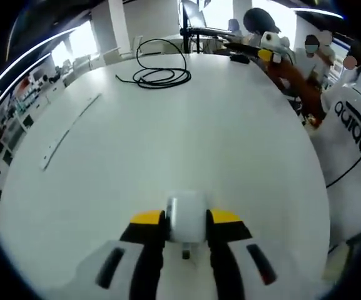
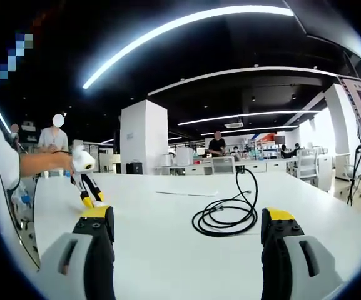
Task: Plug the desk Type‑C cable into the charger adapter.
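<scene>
On the worktop: a broad, smooth white worktop (image 2: 167, 237) carries both task items.
Left tool (image 1: 186, 228): jaws clamped on the charger adapter (image 1: 186, 215), a small white rounded block of glossy plastic, at 6 o'clock in the left gripper view.
Right tool (image 2: 186, 231): jaws wide apart, holding nothing, level with the worktop.
Type-C cable (image 2: 227, 215): thin black flexible cord in loose coils, at 5 o'clock in the right gripper view, 11 o'clock in the left gripper view; well apart from both tools.
Risk, grasp: the plug end cannot be made out, so a grip on mid-cord is likely.
Risk, insertion: the slick adapter may twist between the jaws under push, causing misalignment.
</scene>
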Demonstrator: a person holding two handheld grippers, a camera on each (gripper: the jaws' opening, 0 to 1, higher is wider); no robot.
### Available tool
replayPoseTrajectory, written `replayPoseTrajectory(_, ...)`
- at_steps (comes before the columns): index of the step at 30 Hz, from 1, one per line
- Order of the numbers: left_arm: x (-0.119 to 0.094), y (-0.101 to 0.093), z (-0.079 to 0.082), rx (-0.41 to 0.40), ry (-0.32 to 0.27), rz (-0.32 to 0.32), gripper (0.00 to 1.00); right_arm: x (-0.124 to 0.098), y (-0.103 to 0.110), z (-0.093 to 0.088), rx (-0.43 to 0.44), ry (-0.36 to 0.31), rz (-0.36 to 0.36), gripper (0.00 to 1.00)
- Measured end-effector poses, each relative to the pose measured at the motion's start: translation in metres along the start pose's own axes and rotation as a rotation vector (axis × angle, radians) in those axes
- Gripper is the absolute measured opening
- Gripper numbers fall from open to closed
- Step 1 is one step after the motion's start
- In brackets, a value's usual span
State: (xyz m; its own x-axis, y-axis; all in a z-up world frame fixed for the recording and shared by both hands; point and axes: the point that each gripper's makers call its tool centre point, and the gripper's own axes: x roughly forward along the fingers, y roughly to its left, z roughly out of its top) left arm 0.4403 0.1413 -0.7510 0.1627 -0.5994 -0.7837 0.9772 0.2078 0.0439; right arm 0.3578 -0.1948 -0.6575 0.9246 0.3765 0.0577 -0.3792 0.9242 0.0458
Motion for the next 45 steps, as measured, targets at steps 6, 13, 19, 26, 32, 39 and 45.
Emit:
replayPoseTrajectory(6, 0.000, -0.012, 0.001, 0.011, -0.004, -0.006, 0.26, 0.000, -0.001, 0.002, -0.001, -0.005, -0.008, 1.00)
replayPoseTrajectory(13, -0.002, -0.024, 0.001, 0.032, 0.001, -0.018, 0.26, 0.000, 0.001, 0.003, -0.005, -0.005, -0.004, 1.00)
replayPoseTrajectory(19, -0.004, -0.034, 0.000, 0.034, -0.002, -0.038, 0.26, 0.000, 0.002, 0.003, -0.008, -0.002, -0.004, 1.00)
replayPoseTrajectory(26, -0.005, -0.046, -0.001, 0.045, 0.002, -0.059, 0.26, 0.001, 0.002, 0.002, -0.011, 0.001, -0.003, 1.00)
replayPoseTrajectory(32, -0.005, -0.051, -0.001, 0.056, 0.004, -0.068, 0.26, 0.003, 0.004, 0.002, -0.011, -0.001, -0.001, 1.00)
replayPoseTrajectory(39, -0.004, -0.054, -0.002, 0.060, 0.001, -0.072, 0.26, 0.002, 0.004, 0.001, -0.010, 0.001, -0.002, 1.00)
replayPoseTrajectory(45, -0.004, -0.053, -0.002, 0.057, -0.005, -0.075, 0.26, 0.002, 0.005, 0.000, -0.010, 0.003, 0.000, 1.00)
